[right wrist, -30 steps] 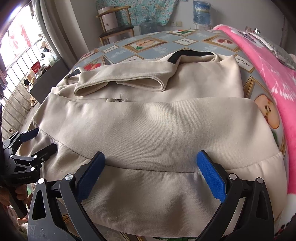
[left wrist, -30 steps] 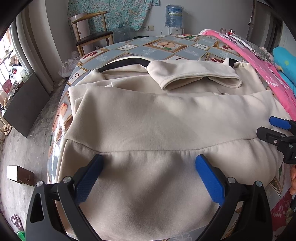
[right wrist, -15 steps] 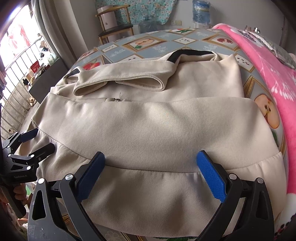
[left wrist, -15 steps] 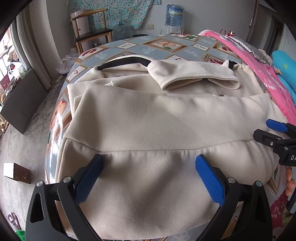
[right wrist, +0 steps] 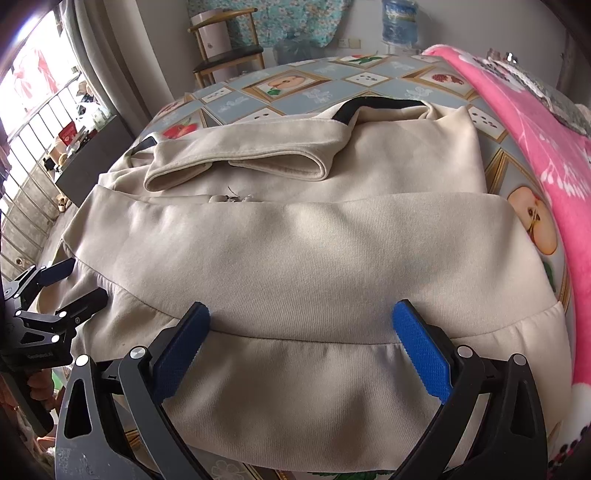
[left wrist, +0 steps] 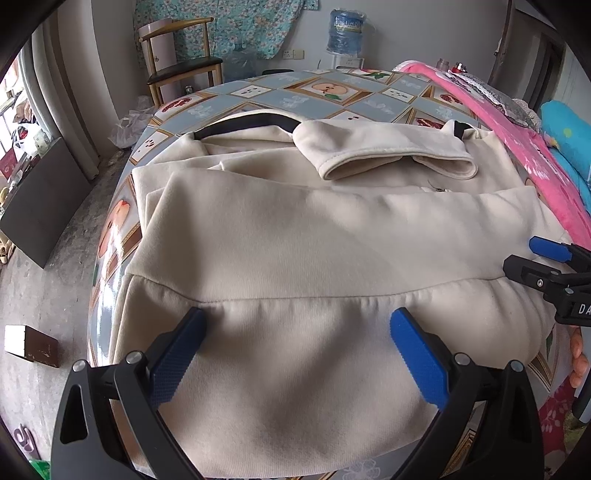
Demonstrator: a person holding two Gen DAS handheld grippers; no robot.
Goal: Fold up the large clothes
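Resting: cream garment [left wrist: 314,251] folded on counter [left wrist: 295,99]
Left claw [left wrist: 295,350]: fingers apart, above near hem
Right claw [right wrist: 301,350]: fingers apart, above near hem

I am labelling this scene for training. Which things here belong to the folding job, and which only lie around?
Job:
cream sweatshirt
left gripper, jaws open
right gripper, jaws open

Lying about:
pink blanket
wooden chair
water bottle
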